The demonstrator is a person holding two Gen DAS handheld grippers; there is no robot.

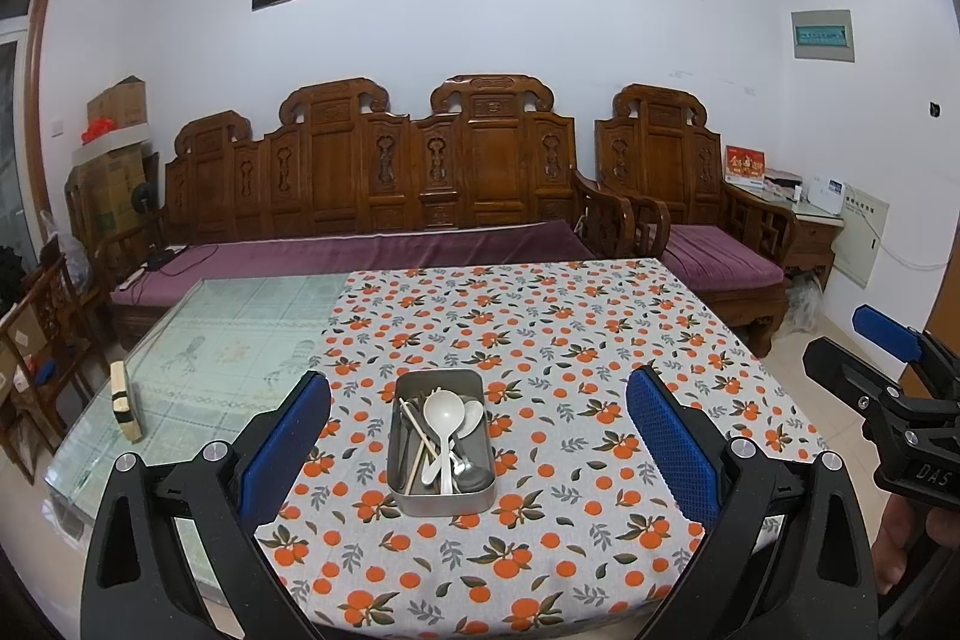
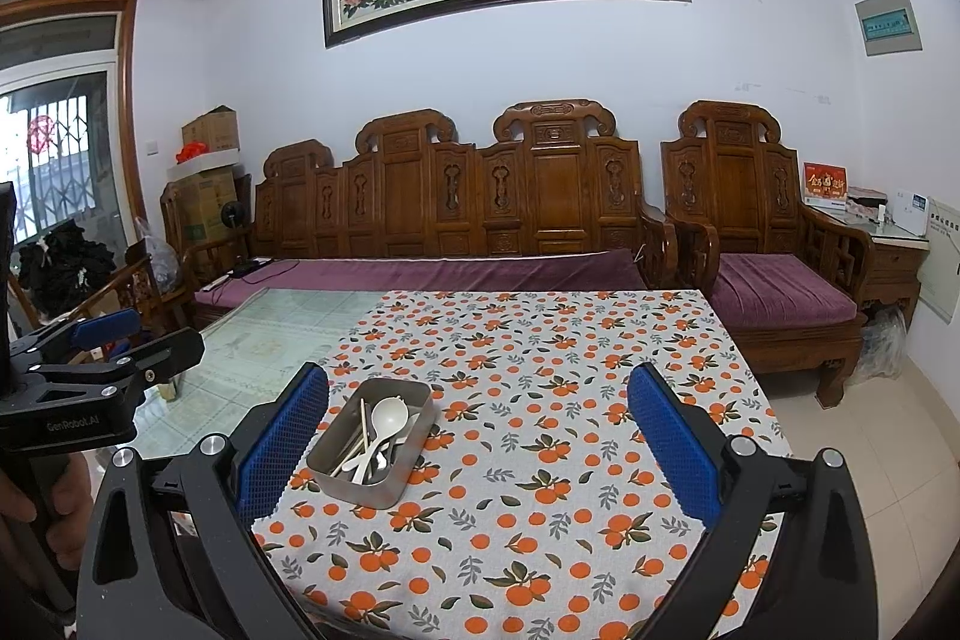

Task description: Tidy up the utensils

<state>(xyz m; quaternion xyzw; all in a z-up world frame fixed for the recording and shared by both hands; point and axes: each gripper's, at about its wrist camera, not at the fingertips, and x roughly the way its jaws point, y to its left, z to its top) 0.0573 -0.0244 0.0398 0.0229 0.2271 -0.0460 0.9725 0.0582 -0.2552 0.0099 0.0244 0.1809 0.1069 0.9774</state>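
Note:
A rectangular metal tin (image 1: 443, 501) (image 2: 384, 493) stands on the orange-print tablecloth (image 1: 540, 340) (image 2: 540, 370). Inside lie white plastic spoons (image 1: 443, 415) (image 2: 389, 415), wooden chopsticks (image 1: 417, 430) (image 2: 362, 424) and a metal spoon (image 1: 468, 472). My left gripper (image 1: 478, 436) is open, hovering near the table's front edge with the tin between and beyond its blue pads. My right gripper (image 2: 478, 436) is open too, with the tin just inside its left pad (image 2: 282, 442). Each gripper shows at the edge of the other's view: the right gripper (image 1: 888, 376), the left gripper (image 2: 108, 346).
The cloth covers the right part of a glass-topped table (image 1: 240, 328) (image 2: 270, 334). A small wooden block (image 1: 126, 400) stands on the glass at the left. A carved wooden sofa (image 1: 372, 184) and armchair (image 1: 678, 172) stand behind the table. Tiled floor lies to the right.

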